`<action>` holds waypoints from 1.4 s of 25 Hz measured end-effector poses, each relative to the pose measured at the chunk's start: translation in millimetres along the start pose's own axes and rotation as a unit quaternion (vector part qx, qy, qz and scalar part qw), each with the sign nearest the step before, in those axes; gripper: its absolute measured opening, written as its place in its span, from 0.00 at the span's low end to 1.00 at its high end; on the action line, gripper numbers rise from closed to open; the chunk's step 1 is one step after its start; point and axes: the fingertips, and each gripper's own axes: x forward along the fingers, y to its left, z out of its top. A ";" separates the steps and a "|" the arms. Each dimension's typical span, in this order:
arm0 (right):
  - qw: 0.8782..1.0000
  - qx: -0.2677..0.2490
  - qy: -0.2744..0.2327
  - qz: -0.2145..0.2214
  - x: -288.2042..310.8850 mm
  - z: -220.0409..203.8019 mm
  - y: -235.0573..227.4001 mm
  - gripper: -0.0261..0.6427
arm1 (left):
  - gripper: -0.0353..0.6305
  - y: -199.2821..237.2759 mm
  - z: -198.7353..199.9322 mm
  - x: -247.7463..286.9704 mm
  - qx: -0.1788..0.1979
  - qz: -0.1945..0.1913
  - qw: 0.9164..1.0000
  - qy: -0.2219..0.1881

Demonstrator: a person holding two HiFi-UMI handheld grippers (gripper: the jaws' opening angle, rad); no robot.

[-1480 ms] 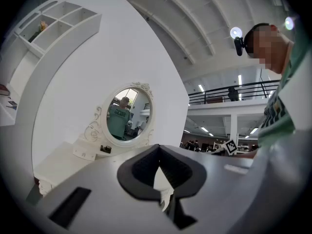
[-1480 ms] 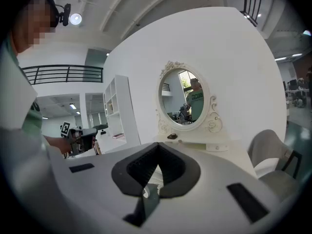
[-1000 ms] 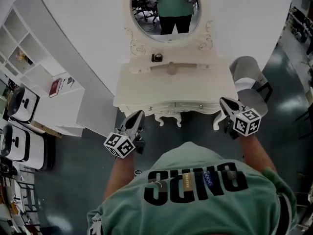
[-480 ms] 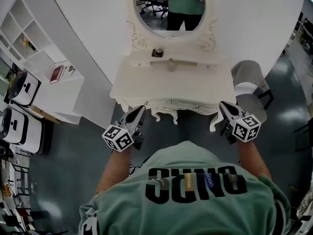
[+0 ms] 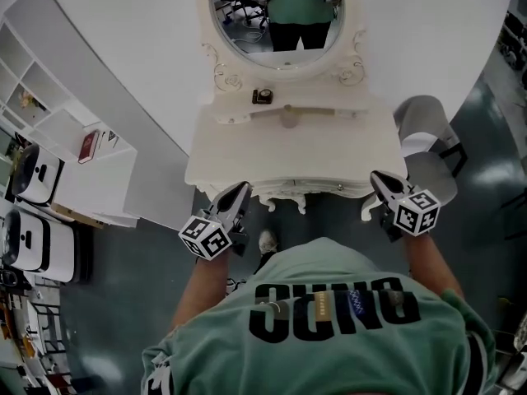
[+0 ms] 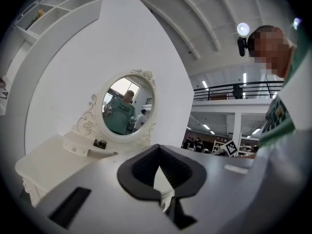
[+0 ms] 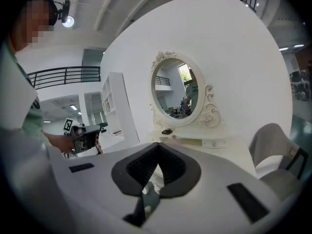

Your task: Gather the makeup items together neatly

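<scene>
Big black letters run across the green shirt [image 5: 329, 319], upside down from above and not surely readable; the small patches among them are too small to read. The cubes on the tongs bear only black-and-white square patterns.

A small dark makeup item [image 5: 263, 96] sits on the narrow ledge of the white dressing table [image 5: 288, 151], just below the oval mirror [image 5: 278, 15]. It lies well ahead of both tongs, nearer the left pair's line.

The left tongs [image 5: 240, 190] hang at the table's front left corner and the right tongs [image 5: 378, 177] at its front right corner, both just short of the front edge and well apart from each other. Both pairs are pressed together at the tips with nothing between them.

Both forearms reach straight forward from the body, the tongs aimed toward the mirror. A grey chair [image 5: 424, 138] stands beside the right tongs.
</scene>
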 end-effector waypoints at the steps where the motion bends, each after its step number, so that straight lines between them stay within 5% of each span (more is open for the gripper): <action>1: 1.000 -0.004 0.000 -0.007 10.9 3.0 -1.3 0.03 | 0.05 13.5 2.7 7.1 -0.003 -0.010 1.000 -0.002; 10: 0.997 -0.001 -0.011 -0.077 139.1 60.1 4.9 0.03 | 0.05 154.2 66.4 67.7 -0.008 -0.095 0.995 0.011; 21: 0.995 0.003 0.019 -0.102 274.3 87.2 -1.2 0.03 | 0.05 281.9 108.3 118.0 -0.018 -0.131 0.991 0.038; 29: 0.997 -0.001 0.045 -0.067 307.0 94.4 -55.7 0.03 | 0.05 293.5 90.8 167.3 -0.029 -0.104 0.993 0.048; 35: 0.995 -0.055 0.080 0.033 331.4 96.9 -111.5 0.03 | 0.05 270.8 75.3 217.3 -0.042 -0.014 0.999 0.022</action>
